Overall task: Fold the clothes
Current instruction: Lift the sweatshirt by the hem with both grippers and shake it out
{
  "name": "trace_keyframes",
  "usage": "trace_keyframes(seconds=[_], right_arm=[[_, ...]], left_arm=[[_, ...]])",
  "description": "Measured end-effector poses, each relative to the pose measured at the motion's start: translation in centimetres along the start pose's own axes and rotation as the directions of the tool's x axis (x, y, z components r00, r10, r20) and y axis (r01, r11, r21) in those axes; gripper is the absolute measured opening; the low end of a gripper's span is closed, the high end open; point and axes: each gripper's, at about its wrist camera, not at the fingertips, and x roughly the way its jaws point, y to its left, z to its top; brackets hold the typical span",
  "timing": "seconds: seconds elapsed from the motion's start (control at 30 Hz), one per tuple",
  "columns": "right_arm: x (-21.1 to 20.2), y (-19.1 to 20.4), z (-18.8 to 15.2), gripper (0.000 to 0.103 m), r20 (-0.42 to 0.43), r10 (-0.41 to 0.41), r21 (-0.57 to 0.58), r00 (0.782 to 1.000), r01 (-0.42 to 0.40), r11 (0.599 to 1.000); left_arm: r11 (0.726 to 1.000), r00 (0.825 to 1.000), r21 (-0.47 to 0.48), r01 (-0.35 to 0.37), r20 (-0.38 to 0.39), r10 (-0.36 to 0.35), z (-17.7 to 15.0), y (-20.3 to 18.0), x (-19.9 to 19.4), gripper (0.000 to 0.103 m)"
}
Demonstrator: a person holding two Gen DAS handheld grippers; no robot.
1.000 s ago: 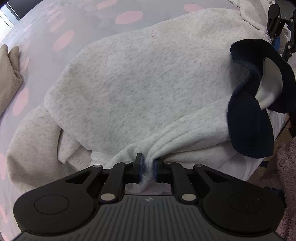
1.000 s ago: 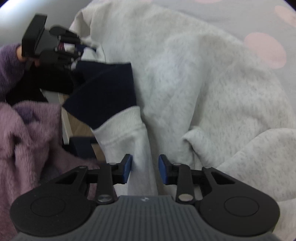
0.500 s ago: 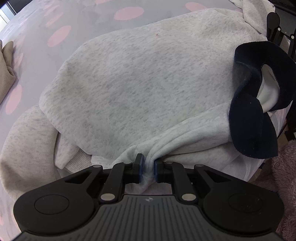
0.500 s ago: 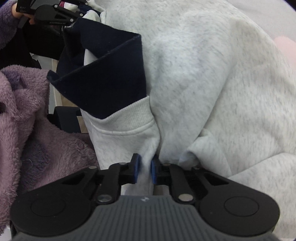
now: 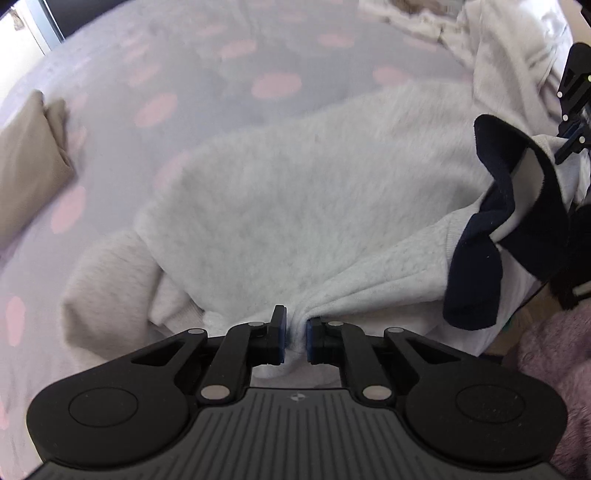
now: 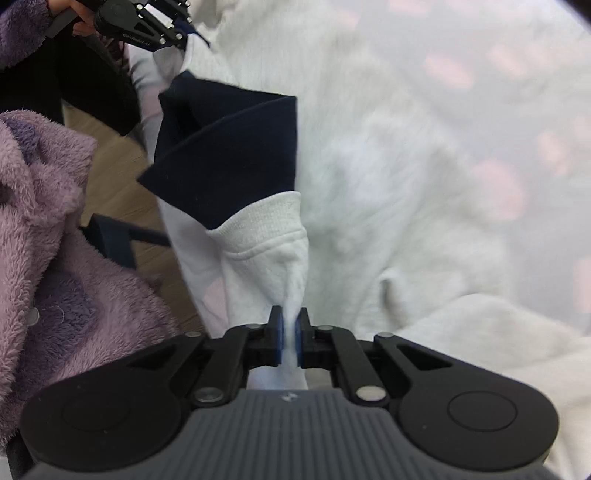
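A light grey sweatshirt (image 5: 314, 206) with a dark navy part (image 5: 491, 236) lies on the spotted bedcover. My left gripper (image 5: 295, 334) is shut on a bunch of its near edge. My right gripper (image 6: 290, 334) is shut on a pinch of its white ribbed hem (image 6: 266, 236), just below the navy part (image 6: 229, 147). The sweatshirt (image 6: 388, 166) spreads away to the right in the right wrist view. The left gripper (image 6: 147, 24) shows at the top left of the right wrist view, and the right gripper (image 5: 572, 122) at the right edge of the left wrist view.
The bedcover (image 5: 184, 74) is pale lilac with pink spots. A folded beige garment (image 5: 26, 170) lies at the left. More light clothing (image 5: 509, 48) is heaped at the far right. A fluffy purple robe (image 6: 48, 240) and wooden floor (image 6: 110, 184) are beside the bed.
My right gripper closed on the ribbed hem. Both grippers lifted and pulled back, and the sweatshirt's near edge rose with them, showing more bedcover beyond.
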Motion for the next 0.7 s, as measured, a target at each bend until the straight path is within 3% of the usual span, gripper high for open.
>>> trace_keyframes(seconds=[0.07,0.13,0.2,0.27,0.33,0.4,0.6,0.7], right_arm=[[-2.9,0.4,0.2,0.007,0.048,-0.109,-0.001,0.993,0.109,0.994],[-6.2,0.9,0.5,0.007,0.109,-0.237,0.015,0.965,0.237,0.971],[-9.6,1.6,0.7,0.007,0.177,-0.360,0.049,0.916,0.357,0.933],[-12.8,2.4,1.1,0.007,0.243,-0.465,0.096,0.851,0.456,0.885],[-15.9,3.7,1.6,0.007,0.300,-0.557,0.151,0.775,0.538,0.830],[-19.0,5.0,2.1,0.007,0.349,-0.640,0.211,0.684,0.609,0.765],[-27.6,8.8,2.4,0.007,0.463,-0.801,0.395,0.380,0.720,0.570],[-31.2,11.1,2.6,0.007,0.489,-0.831,0.449,0.266,0.740,0.501]], left_arm=[[0.999,0.997,-0.032,-0.021,0.076,0.024,1.7,0.5,-2.0,0.008],[0.997,0.986,-0.059,-0.045,0.159,0.054,2.8,0.7,-4.9,0.008],[0.994,0.966,-0.079,-0.071,0.242,0.088,3.6,1.5,-8.5,0.007],[0.989,0.932,-0.102,-0.108,0.335,0.137,4.8,1.2,-11.8,0.007],[0.982,0.888,-0.133,-0.134,0.423,0.179,5.7,0.9,-15.0,0.007],[0.975,0.835,-0.165,-0.150,0.507,0.215,6.8,0.1,-18.0,0.007],[0.960,0.679,-0.200,-0.195,0.679,0.279,8.2,-1.7,-26.4,0.007],[0.951,0.601,-0.198,-0.237,0.740,0.304,8.5,-3.1,-30.6,0.007]])
